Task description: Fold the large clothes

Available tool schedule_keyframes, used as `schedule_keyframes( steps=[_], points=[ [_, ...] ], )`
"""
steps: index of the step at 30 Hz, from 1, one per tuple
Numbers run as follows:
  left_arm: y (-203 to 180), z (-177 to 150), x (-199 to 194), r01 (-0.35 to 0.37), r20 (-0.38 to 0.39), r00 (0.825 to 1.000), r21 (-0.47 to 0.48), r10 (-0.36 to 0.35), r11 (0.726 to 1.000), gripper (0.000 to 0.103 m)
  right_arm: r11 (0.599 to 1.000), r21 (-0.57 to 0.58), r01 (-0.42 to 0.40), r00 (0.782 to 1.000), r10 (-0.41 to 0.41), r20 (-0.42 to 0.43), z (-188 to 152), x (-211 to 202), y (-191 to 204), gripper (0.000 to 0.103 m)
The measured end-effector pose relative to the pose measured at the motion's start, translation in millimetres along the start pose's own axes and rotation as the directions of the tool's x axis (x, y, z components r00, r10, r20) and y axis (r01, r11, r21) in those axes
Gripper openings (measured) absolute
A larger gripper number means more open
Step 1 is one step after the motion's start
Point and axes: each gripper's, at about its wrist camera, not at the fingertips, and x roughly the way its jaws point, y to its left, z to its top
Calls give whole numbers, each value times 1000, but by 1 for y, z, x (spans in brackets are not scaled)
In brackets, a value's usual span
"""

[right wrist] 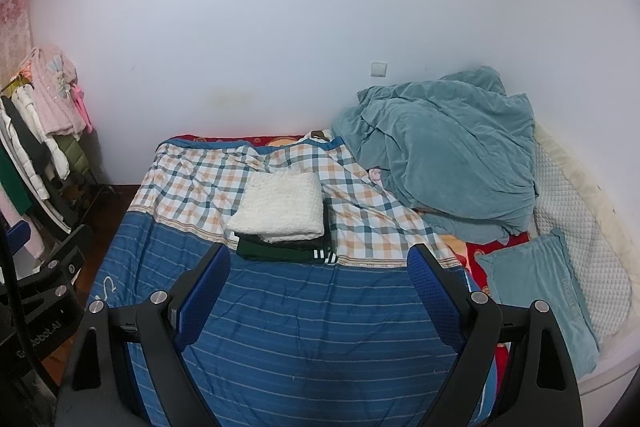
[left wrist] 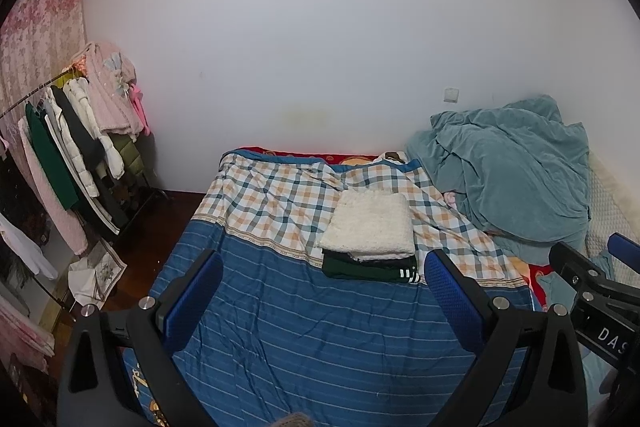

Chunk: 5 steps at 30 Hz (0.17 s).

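Note:
A stack of folded clothes lies mid-bed: a white fluffy garment (left wrist: 370,225) (right wrist: 280,211) on top, a dark green one with white stripes (left wrist: 370,267) (right wrist: 284,249) beneath. The stack rests where the blue striped sheet (left wrist: 320,327) (right wrist: 312,327) meets a plaid cover (left wrist: 272,195) (right wrist: 200,183). My left gripper (left wrist: 324,263) hangs open above the blue sheet, short of the stack, with nothing between its blue pads. My right gripper (right wrist: 320,255) is likewise open and empty, just before the stack. In the left wrist view, the right gripper's body (left wrist: 592,291) shows at the right edge.
A crumpled teal blanket (left wrist: 512,171) (right wrist: 444,147) is heaped at the bed's far right, with a teal pillow (right wrist: 540,287) and a white quilted pad (right wrist: 576,227) beside it. A rack of hanging clothes (left wrist: 72,147) (right wrist: 36,139) stands left of the bed against the wall.

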Motion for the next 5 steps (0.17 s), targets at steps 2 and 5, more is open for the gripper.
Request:
schedule_keyframes(
  steps=[2, 5],
  points=[
    [0, -1, 0, 0, 0, 1000, -3, 0, 1000, 103, 1000, 2, 0, 1000, 0, 0, -1, -1, 0, 91],
    [3, -3, 1, -7, 3, 1000, -20, 7, 1000, 103, 1000, 3, -2, 1000, 2, -3, -3, 0, 2, 91]
  ],
)
